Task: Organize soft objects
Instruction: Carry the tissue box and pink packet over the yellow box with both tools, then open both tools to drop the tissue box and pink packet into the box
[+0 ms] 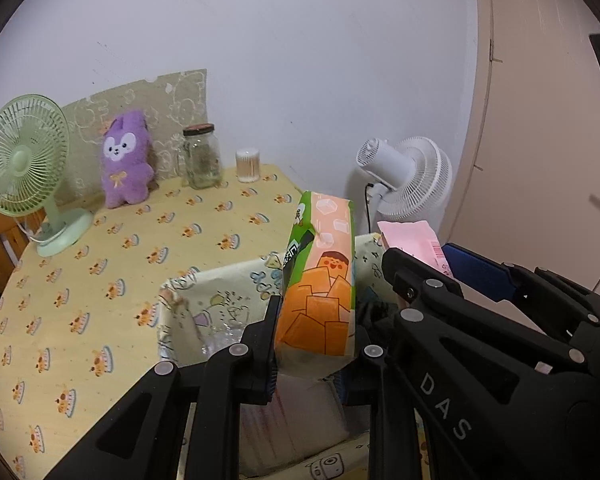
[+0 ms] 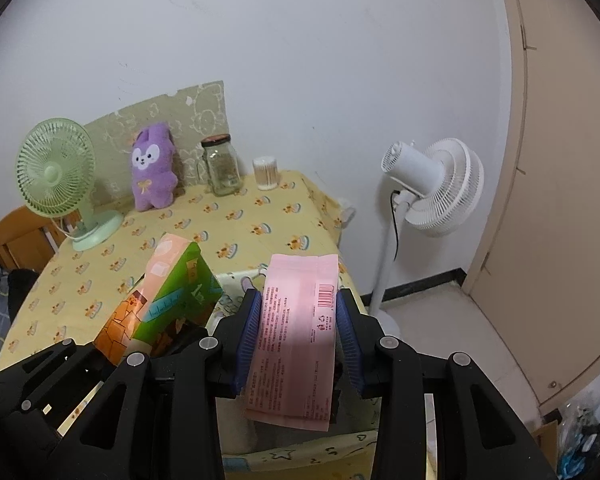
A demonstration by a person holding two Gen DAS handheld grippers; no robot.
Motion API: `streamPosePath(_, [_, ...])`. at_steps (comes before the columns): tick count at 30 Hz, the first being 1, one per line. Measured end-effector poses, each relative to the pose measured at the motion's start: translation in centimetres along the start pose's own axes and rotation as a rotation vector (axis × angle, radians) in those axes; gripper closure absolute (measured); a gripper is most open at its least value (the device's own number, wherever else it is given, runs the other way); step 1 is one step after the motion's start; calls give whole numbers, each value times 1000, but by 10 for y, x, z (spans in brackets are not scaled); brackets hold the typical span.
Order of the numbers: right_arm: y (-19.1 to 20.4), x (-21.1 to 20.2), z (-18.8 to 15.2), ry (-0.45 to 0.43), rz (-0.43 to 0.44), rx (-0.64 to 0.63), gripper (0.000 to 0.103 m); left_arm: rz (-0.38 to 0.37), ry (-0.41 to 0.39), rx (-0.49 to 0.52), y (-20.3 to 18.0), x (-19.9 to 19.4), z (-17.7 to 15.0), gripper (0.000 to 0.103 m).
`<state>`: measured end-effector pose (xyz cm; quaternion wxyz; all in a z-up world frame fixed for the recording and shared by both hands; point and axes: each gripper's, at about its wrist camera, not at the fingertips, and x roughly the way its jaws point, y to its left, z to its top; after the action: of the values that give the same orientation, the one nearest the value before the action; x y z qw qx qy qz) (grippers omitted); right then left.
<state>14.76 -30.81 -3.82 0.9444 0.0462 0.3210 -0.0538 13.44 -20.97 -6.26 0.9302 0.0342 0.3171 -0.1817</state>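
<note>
My left gripper (image 1: 316, 332) is shut on an orange and green tissue pack (image 1: 320, 280), held upright over a fabric storage bin (image 1: 204, 300) with cartoon prints. The same pack (image 2: 160, 300) shows at the left of the right wrist view. My right gripper (image 2: 298, 316) is shut on a pink tissue pack (image 2: 296, 332), held just right of the left gripper above the bin (image 2: 236, 284); the pack (image 1: 416, 240) also shows in the left wrist view. A purple plush toy (image 1: 126, 158) stands at the back of the table against a board.
The table (image 1: 100, 280) has a yellow patterned cloth. A green desk fan (image 1: 24, 168), a glass jar (image 1: 200, 156) and a cotton swab tub (image 1: 248, 165) stand along the back. A white floor fan (image 2: 432, 188) and a door (image 2: 560, 200) are to the right.
</note>
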Motion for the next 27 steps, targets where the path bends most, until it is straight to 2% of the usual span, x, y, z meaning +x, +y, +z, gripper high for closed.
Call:
streamPosePath(1, [-1,1,-1,3,-2,-1,62,-4,4,3,-1,1,0,80])
streamPosePath(2, [-2,3,-2,8,-4,-1,62,-12,12,8,-3,3,-1,71])
streamPosePath(3, [-3,4,-3,12,-4,0,62,-14,17,14,-4,4,-1,67])
streamPosePath(6, [-7,7,-6,30,-5,14,62,-13,24,18,-5,7,-4,61])
streamPosePath(8, [-8,9,-8,36,-10,16,62,-25,41,22,-6,10,-5,48])
streamPosePath(10, [-8,11,-10,46,-7,19,62,-25,55,28,-7,11,-6,40])
streamPosePath(12, [-8,13,-11,49,3,20,62,-17,52,35,-6,11,-6,37])
streamPosePath(14, [-6,13,-11,46,11,20,62,-1,45,42,-6,10,-6,30])
streamPosePath(27, [5,31,-13,73,70,30,61,67,73,66,5,18,-7,23])
